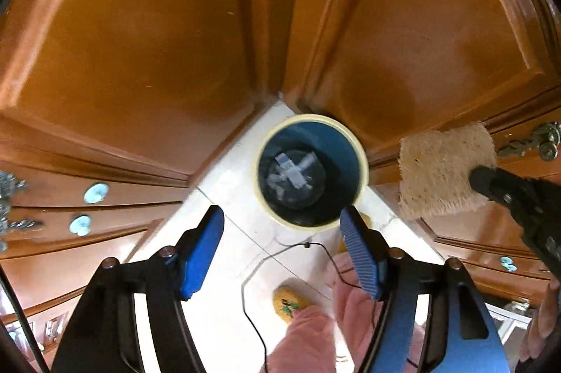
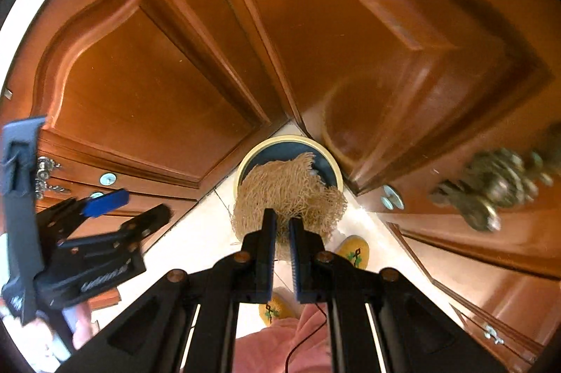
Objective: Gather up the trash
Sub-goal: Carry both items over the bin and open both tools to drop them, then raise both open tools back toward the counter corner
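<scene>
From your left wrist camera, you look almost straight down on the trash bin (image 1: 312, 171), a round pail with a cream rim and blue inside that stands on the pale tiled floor (image 1: 228, 183) in the corner where two wooden cabinet doors (image 1: 140, 33) meet. At the bottom of the bin lie some white scraps of paper (image 1: 292, 173), blurred. Your left tool (image 1: 282, 253) hangs just short of the bin's near rim with its blue pads spread wide and nothing between them. To the right of the bin, a tan fibrous pad (image 1: 443, 169), like a loofah scrubber, is held up by the tip of your right tool (image 1: 485, 178), above the bin's height. On the near side of the bin a thin black cable (image 1: 252, 271) trails across the floor, and you can see pink trouser legs (image 1: 350, 303) and a yellow slipper (image 1: 289, 301).

From your right wrist camera, your right tool (image 2: 282, 225) is clamped tight on the fibrous pad (image 2: 291, 194), which hangs directly over the bin (image 2: 252, 159) and covers most of its opening. Left of the bin, your left tool (image 2: 129, 206) shows from the side, its pads parted and empty. A brass handle (image 2: 491, 187) sits on the cabinet right of the bin, blurred.
</scene>
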`<action>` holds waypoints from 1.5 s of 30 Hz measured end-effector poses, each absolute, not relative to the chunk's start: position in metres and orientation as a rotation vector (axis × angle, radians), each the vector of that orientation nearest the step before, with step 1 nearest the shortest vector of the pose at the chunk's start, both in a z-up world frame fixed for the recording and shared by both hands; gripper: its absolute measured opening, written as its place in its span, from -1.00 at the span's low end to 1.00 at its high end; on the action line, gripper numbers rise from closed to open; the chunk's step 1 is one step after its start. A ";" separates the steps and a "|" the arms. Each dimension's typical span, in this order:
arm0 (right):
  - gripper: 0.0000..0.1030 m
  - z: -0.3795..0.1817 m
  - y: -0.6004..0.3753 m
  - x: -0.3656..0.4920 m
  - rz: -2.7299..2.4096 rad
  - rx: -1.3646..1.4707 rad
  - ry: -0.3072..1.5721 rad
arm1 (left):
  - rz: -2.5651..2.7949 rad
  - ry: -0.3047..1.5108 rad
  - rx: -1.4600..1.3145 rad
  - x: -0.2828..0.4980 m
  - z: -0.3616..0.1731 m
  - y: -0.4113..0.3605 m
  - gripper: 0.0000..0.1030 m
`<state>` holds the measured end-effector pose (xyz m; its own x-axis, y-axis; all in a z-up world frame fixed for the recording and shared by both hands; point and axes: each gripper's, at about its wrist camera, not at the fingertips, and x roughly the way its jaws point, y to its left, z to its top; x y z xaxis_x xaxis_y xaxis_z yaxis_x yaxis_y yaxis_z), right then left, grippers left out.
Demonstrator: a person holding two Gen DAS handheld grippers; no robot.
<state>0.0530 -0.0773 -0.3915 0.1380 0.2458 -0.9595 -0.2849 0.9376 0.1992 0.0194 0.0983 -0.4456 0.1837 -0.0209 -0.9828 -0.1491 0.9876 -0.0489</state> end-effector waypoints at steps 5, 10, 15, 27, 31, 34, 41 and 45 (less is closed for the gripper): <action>-0.85 -0.415 -0.061 0.060 0.416 -0.047 1.404 | 0.142 1.350 -0.125 0.015 -0.441 0.105 0.50; -0.73 -0.436 -0.046 0.066 0.443 -0.052 1.420 | 0.176 1.357 -0.136 0.018 -0.449 0.111 0.50; -0.15 -0.434 -0.037 0.067 0.458 -0.081 1.410 | 0.197 1.351 -0.146 0.017 -0.441 0.120 0.50; -0.12 -0.364 -0.046 0.045 0.493 -0.139 1.351 | 0.204 1.294 -0.146 0.009 -0.381 0.114 0.50; -0.12 -0.316 -0.054 0.032 0.500 -0.125 1.304 | 0.186 1.262 -0.124 0.003 -0.340 0.105 0.50; -0.12 -0.281 -0.058 0.024 0.503 -0.107 1.263 | 0.166 1.221 -0.102 -0.003 -0.302 0.098 0.50; -0.12 -0.203 -0.077 -0.002 0.497 -0.089 1.151 | 0.126 1.113 -0.020 -0.023 -0.219 0.076 0.54; -0.12 -0.165 -0.091 -0.022 0.480 -0.080 1.094 | 0.109 1.049 0.016 -0.036 -0.178 0.065 0.66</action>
